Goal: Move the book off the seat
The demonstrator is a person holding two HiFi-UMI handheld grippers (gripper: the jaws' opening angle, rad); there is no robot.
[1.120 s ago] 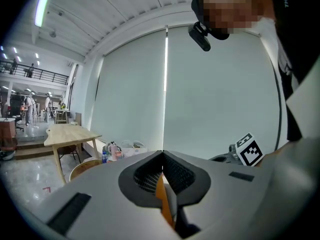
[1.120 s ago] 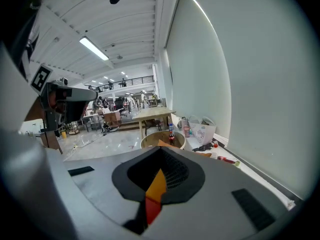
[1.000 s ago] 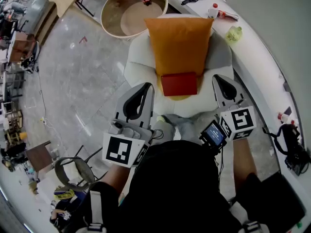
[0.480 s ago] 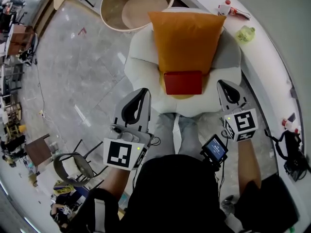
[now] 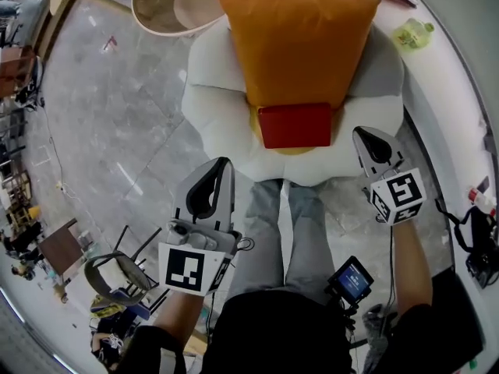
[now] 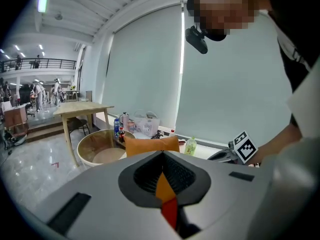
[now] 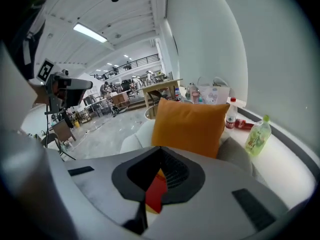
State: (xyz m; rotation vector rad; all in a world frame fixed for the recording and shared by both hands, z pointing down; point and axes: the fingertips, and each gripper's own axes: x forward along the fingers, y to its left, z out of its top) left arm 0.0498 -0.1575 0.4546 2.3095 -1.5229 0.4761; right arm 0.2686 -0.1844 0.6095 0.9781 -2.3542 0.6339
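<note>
The left forearm [image 5: 175, 316] and right forearm [image 5: 411, 265] stretch forward on either side of the legs [image 5: 285, 224]. The left tongs [image 5: 221, 164] and right tongs [image 5: 361, 134] tilt downward, each with its jaws pressed together.

Bare seat [image 5: 222, 127] front before the red book [image 5: 295, 125]; orange cushion [image 5: 295, 41] close behind.

An orange cushion [image 5: 296, 41] stood upright. Behind it sat a round wooden tub [image 5: 160, 10]. To its right, a green bottle [image 5: 413, 33] stood on a white ledge [image 5: 444, 104].
</note>
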